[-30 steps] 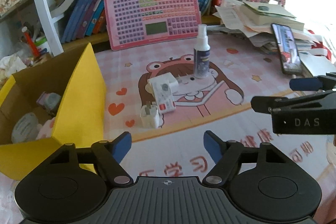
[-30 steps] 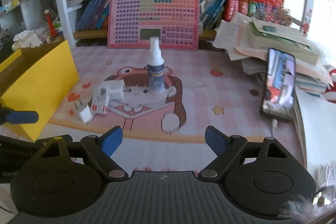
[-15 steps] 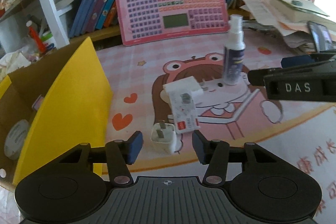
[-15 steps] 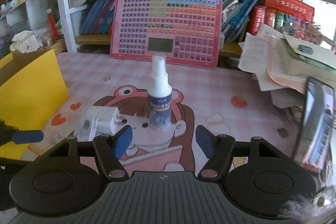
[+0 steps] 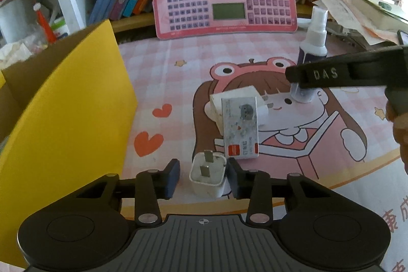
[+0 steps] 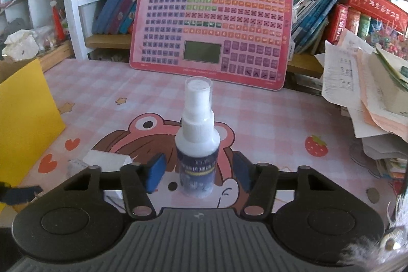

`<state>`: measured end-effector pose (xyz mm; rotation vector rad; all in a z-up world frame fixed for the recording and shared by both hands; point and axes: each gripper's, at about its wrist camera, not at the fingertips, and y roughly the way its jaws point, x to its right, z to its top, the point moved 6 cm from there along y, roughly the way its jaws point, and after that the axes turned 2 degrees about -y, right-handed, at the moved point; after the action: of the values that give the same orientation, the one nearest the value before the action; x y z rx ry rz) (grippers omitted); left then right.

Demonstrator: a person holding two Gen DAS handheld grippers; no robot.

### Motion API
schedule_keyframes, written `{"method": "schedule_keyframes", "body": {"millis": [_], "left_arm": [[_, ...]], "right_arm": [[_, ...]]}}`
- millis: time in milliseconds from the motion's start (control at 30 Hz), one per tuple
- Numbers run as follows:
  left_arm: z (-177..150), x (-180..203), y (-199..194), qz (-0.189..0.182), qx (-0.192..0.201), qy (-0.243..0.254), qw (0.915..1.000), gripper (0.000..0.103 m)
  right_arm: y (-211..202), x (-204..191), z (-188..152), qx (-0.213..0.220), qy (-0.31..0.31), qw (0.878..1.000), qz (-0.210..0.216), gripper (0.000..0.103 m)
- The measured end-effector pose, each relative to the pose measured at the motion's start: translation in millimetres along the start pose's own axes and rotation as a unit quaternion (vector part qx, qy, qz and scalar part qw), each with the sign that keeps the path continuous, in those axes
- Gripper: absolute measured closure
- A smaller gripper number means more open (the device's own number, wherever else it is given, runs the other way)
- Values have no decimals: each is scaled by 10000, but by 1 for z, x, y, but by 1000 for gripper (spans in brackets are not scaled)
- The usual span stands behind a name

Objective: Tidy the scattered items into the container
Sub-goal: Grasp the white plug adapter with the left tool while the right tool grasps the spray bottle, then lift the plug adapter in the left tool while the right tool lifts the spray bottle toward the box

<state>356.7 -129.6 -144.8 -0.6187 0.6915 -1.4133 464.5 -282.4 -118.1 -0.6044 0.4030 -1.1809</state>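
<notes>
My left gripper (image 5: 202, 176): closing, small white square plug adapter (image 5: 207, 176) between its jaws, untouched. My right gripper (image 6: 199, 173): closing around upright white-capped plastic spray bottle (image 6: 197, 144), gaps remaining. Yellow cardboard box (image 5: 68, 103): nine o'clock on the surface (image 5: 255, 50).

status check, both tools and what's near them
Left tool closing around small white plug, pads not yet pressing. Right tool closing around upright spray bottle, gaps either side. Nothing blocking; yellow box left.

Yellow box (image 5: 76, 103), pink checked mat (image 5: 158, 63)
</notes>
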Motion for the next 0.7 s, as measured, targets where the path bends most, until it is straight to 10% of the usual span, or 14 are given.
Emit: {"method": "schedule_keyframes", "body": {"millis": [267, 700], "left_arm": [[1, 0, 1, -126, 3, -71, 9999, 75], [0, 2, -22, -280, 160, -33, 9995, 77]], "right_arm": [[8, -1, 2, -46, -34, 10000, 54, 72], [-9, -4, -8, -87, -53, 9999, 66, 72]]}}
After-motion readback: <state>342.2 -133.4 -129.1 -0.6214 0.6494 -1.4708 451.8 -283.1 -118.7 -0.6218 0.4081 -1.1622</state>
